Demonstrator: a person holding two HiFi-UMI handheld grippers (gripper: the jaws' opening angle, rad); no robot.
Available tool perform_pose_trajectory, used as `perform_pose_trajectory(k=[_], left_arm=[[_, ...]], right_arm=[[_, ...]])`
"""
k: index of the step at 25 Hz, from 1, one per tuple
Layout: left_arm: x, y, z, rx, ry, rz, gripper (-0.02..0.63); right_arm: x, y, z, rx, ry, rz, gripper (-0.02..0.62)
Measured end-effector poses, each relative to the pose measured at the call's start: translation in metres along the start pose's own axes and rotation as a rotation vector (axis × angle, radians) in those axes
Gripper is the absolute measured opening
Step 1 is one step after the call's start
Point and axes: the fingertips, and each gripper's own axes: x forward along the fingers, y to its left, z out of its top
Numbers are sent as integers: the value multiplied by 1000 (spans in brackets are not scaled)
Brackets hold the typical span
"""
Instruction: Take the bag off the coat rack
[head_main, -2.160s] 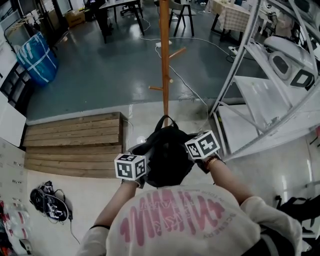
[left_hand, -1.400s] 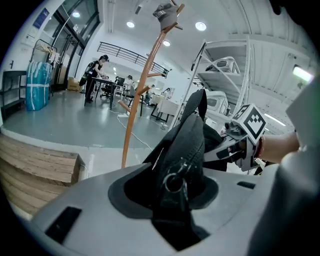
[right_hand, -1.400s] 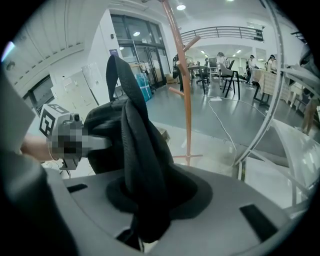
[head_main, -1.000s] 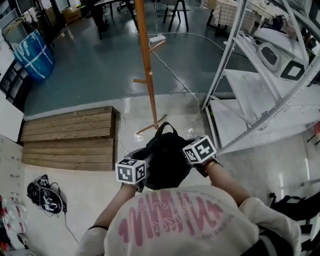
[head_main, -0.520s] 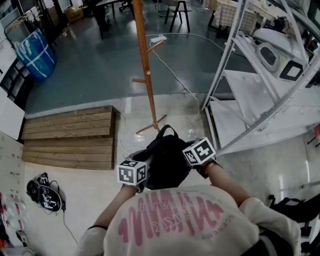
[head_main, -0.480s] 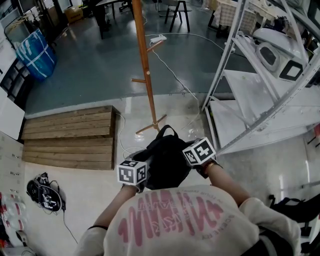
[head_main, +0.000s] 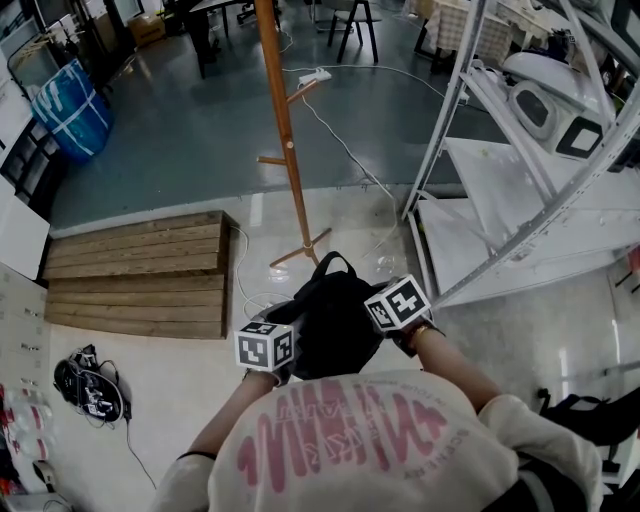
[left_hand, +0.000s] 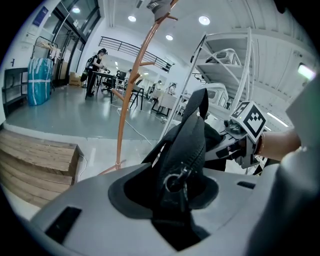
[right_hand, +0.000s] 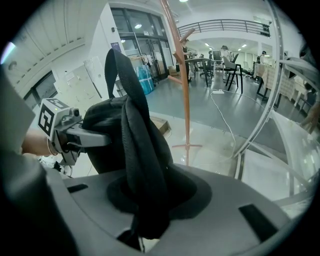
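A black bag hangs between my two grippers, close to the person's chest and clear of the wooden coat rack, which stands about a metre ahead with bare pegs. My left gripper is shut on the bag's zippered edge. My right gripper is shut on a fold of black fabric and strap. The bag's top handle loop sticks up toward the rack. The jaws themselves are hidden by fabric in both gripper views.
A wooden pallet lies on the floor at the left. A white metal shelving frame stands at the right. A white cable trails past the rack's base. A blue bag sits far left; tables and chairs stand behind.
The person has stepped back from the rack with the bag, so the rack stands farther off and to the left. Both grips on the bag are unchanged.
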Motion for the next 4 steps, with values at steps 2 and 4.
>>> perform_pose_trajectory(k=[2, 4], left_arm=[[1, -2, -2, -1, 5, -4, 133], [3, -3, -4, -3, 10, -9, 133]], right_arm=[[-1, -1, -3, 3, 5, -2, 103], [-1, -2, -5, 7, 10, -5, 103]])
